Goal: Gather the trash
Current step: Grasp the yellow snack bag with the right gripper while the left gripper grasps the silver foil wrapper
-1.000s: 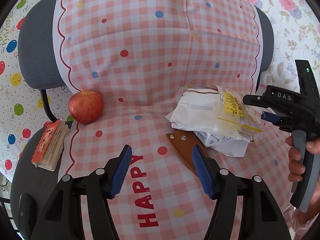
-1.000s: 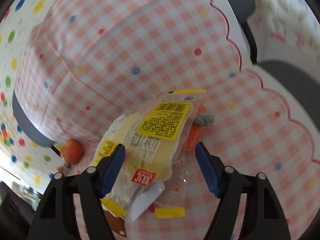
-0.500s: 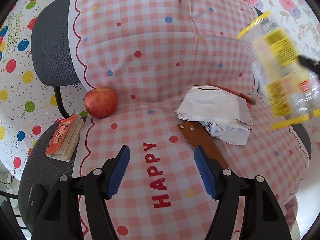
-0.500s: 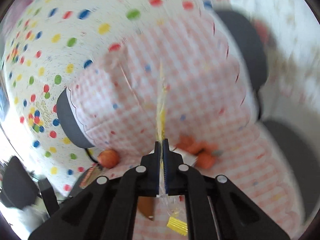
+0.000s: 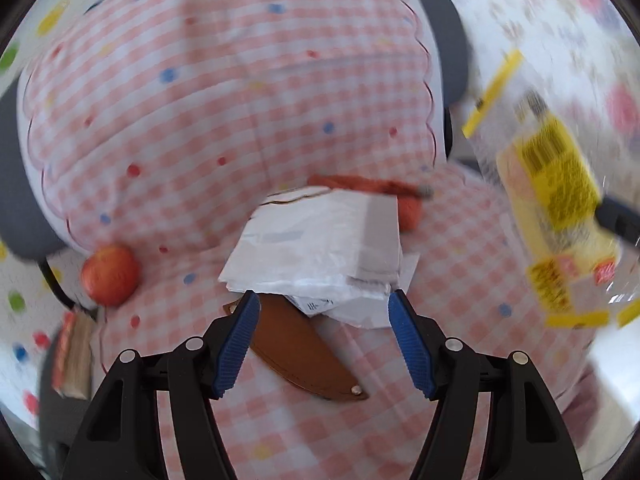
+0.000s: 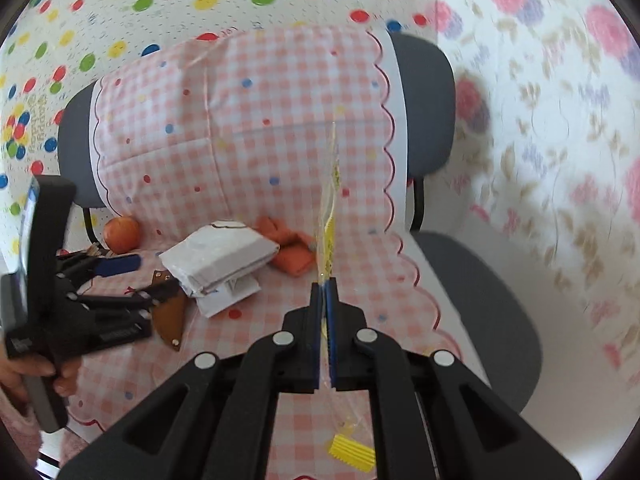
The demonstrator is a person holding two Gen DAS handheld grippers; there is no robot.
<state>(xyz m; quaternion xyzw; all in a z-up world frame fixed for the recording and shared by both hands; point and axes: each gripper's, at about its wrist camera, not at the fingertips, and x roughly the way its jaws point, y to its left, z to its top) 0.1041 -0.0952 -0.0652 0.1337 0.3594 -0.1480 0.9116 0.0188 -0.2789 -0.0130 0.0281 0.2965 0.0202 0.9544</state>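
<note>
My right gripper [image 6: 325,286] is shut on a clear plastic wrapper with yellow labels [image 6: 332,200], seen edge-on and lifted above the chair seat; it shows blurred at the right of the left wrist view [image 5: 556,216]. My left gripper [image 5: 320,308] is open and empty, its fingers either side of the near edge of a crumpled white paper packet [image 5: 320,252] on the pink checked cloth [image 5: 240,100]. From the right wrist view the left gripper [image 6: 116,276] sits left of that packet [image 6: 218,254].
A brown leather sheath [image 5: 296,352] lies under the packet's near edge. An orange cloth [image 5: 384,188] lies behind it. A red apple [image 5: 110,274] and a small booklet [image 5: 74,354] sit at the left. The grey chair seat [image 6: 480,300] is bare at the right.
My right gripper has carried the wrapper up and right, away from the seat. My left gripper has moved forward and right, up to the white packet, still open.
</note>
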